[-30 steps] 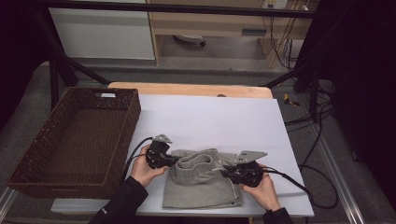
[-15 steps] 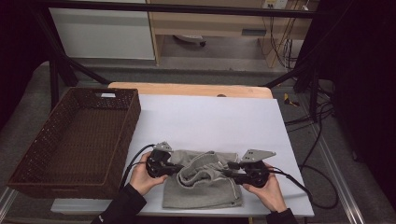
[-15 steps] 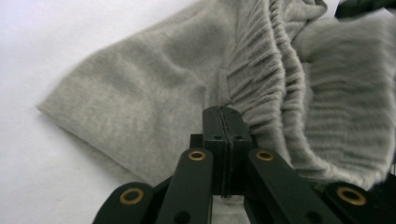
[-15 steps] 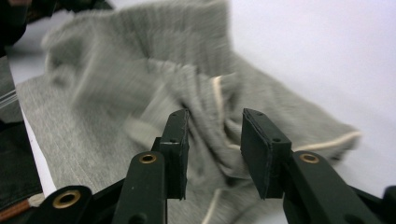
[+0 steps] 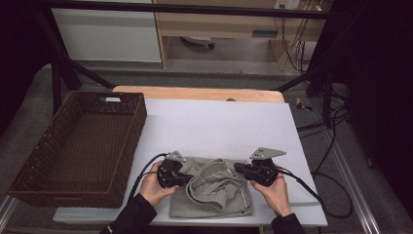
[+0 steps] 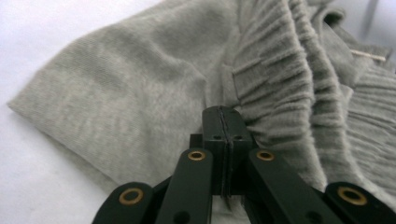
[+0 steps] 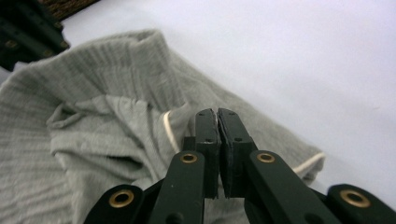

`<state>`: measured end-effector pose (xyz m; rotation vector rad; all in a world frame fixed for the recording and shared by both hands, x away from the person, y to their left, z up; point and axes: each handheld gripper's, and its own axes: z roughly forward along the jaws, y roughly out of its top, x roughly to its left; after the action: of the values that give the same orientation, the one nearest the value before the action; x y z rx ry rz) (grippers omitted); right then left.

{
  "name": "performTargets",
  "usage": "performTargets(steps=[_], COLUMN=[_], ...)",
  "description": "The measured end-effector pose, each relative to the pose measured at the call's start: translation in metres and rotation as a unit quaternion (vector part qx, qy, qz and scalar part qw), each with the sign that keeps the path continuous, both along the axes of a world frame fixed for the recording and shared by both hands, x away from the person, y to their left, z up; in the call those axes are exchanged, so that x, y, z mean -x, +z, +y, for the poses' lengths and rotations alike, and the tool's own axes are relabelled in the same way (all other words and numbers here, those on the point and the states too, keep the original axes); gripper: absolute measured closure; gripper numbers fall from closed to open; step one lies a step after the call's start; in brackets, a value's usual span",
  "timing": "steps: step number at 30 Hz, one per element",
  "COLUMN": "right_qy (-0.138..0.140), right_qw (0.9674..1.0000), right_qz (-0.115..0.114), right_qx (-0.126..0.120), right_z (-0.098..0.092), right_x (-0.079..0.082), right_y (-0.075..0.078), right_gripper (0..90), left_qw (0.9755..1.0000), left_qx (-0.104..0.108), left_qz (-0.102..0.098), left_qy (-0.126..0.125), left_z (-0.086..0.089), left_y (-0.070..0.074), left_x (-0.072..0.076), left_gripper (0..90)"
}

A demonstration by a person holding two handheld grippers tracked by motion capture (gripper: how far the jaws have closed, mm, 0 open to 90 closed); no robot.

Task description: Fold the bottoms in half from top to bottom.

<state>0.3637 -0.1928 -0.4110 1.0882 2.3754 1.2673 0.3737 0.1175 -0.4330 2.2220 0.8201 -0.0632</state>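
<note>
A grey garment point(image 5: 214, 195) with a ribbed waistband and a cream drawstring point(image 7: 170, 128) lies bunched at the front of the white table point(image 5: 219, 126). My left gripper point(image 5: 189, 179) is at the garment's left side. In the left gripper view it point(image 6: 223, 112) is shut, with gathered waistband fabric point(image 6: 280, 79) pinched at its tips. At the garment's right side is my right gripper point(image 5: 237, 168), whose jaws have just been closing. The right gripper view shows them point(image 7: 217, 114) pressed together on a fold of the cloth point(image 7: 93, 130) beside the drawstring.
A dark brown wicker basket point(image 5: 139, 122) stands on the table's left side, with nothing inside it. Cables trail from both grippers, the right one point(image 5: 311, 190) looping over the table's right edge. A wooden board point(image 5: 195, 92) borders the far edge.
The garment's upper part has loosened from a neat fold into an open, bunched loop between the grippers. Both hands have hardly shifted.
</note>
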Motion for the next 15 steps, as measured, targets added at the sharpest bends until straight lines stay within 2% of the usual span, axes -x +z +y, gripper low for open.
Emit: performTargets(steps=[2, 11, 15], right_qy=[0.001, 0.019, 0.026], right_qw=[1.0000, 0.9998, 0.9996], right_qz=[0.003, -0.006, 0.005], right_qx=[-0.007, -0.007, -0.009], right_z=[0.002, 0.020, 0.030], right_x=[-0.001, -0.007, -0.016], right_y=[0.001, 0.003, 0.001], right_gripper=[88.4, 87.9, 89.0], left_qw=[1.0000, 0.9998, 0.9998], left_qx=[-0.002, -0.004, -0.006], left_qz=[-0.002, -0.005, -0.007], left_qy=[-0.003, -0.020, -0.019], left_z=[0.000, 0.001, 0.000], left_y=[0.001, -0.001, 0.000], left_x=[0.004, 0.013, 0.013], left_gripper=[89.9, 89.9, 90.0])
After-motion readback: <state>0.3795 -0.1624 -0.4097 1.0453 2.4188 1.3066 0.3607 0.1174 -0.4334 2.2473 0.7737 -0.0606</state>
